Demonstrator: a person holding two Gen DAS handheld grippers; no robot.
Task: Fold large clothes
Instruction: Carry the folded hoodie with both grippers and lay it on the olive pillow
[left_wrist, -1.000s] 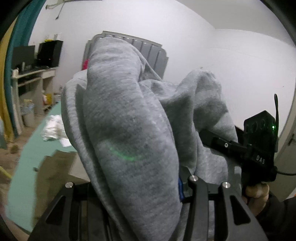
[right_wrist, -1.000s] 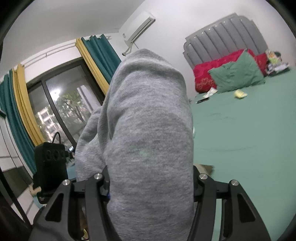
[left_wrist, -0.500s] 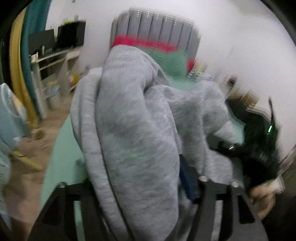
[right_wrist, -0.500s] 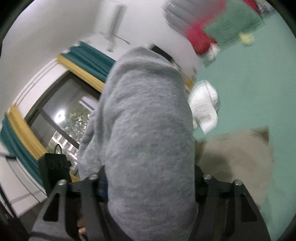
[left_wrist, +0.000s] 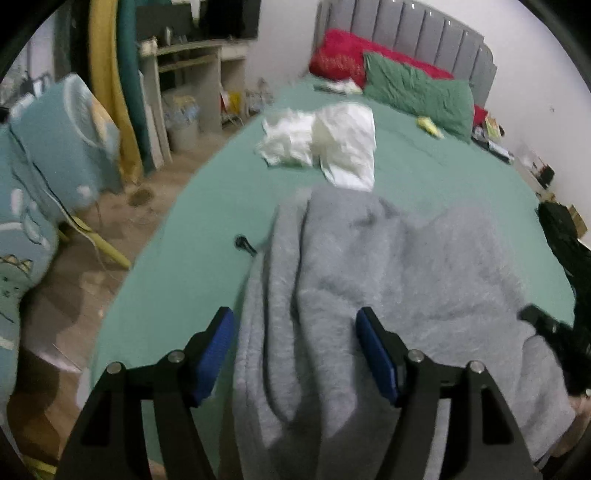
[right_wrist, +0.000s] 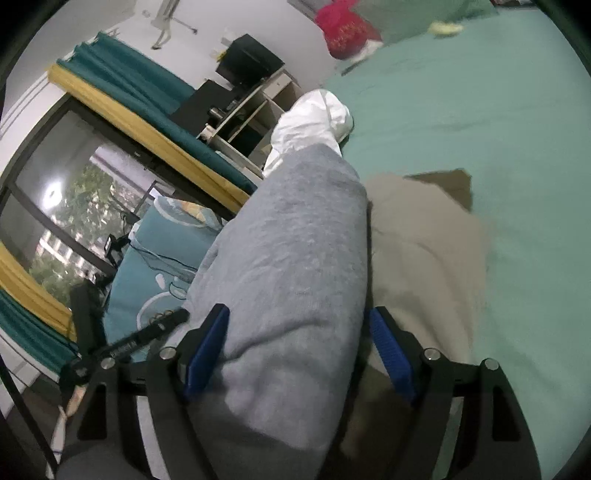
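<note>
Now catalogued, one lot on the bed (left_wrist: 192, 236), green sheet.

Item: grey sweatshirt (left_wrist: 388, 280), large, fleecy. A second ago it hung bunched and lifted in front of both cameras; it has since come down and lies spread in loose folds on the sheet, near edge toward the person.

Left gripper (left_wrist: 295, 354): jaws have just been opening; fingers (left_wrist: 216, 350) now spread, a ridge of grey cloth between them, pads apparently not pressing.

Right gripper (right_wrist: 299, 350): jaws likewise just opening; fingers (right_wrist: 207, 347) spread either side of a thick grey roll (right_wrist: 295, 258), the right pad close against the cloth, grip seemingly let go.

Adjacent: tan garment (right_wrist: 424, 251) lying just beside and partly under the grey roll; white clothing (left_wrist: 325, 144) farther up the bed; green pillow (left_wrist: 417, 92) and red pillow (left_wrist: 343, 51) at the headboard.

Assessment: the garment looks laid down and released, ready for smoothing flat before any fold.
</note>
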